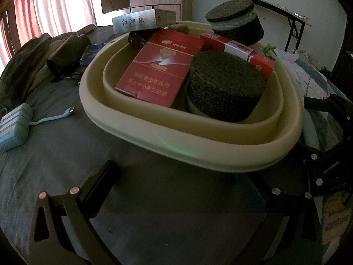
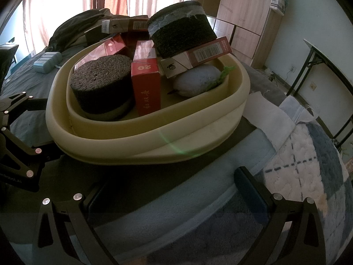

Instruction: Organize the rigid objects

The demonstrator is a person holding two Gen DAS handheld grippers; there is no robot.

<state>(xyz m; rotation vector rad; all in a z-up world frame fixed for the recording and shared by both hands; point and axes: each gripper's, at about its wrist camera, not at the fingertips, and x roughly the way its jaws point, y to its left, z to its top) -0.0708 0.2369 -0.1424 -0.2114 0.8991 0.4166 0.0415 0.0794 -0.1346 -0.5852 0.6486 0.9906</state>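
Only our right view shows the pale stone [image 2: 196,80] in the basin [image 2: 141,132]. We count two dark foam cylinders [image 1: 225,88] [image 1: 236,22]. Both tools [image 1: 183,190] [image 2: 167,190] gape wide, empty.

Power bank [image 1: 14,126], folding table [image 2: 331,70], curtains [image 1: 55,4]

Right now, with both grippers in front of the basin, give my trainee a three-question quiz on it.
1. True or false: the upper foam cylinder rests on a box.
2. Which lies outside the basin? A) Diamond pack B) power bank C) lower foam cylinder
3. Fill in: left gripper and right gripper are both ____.

Key: 1 true; 2 B; 3 open.
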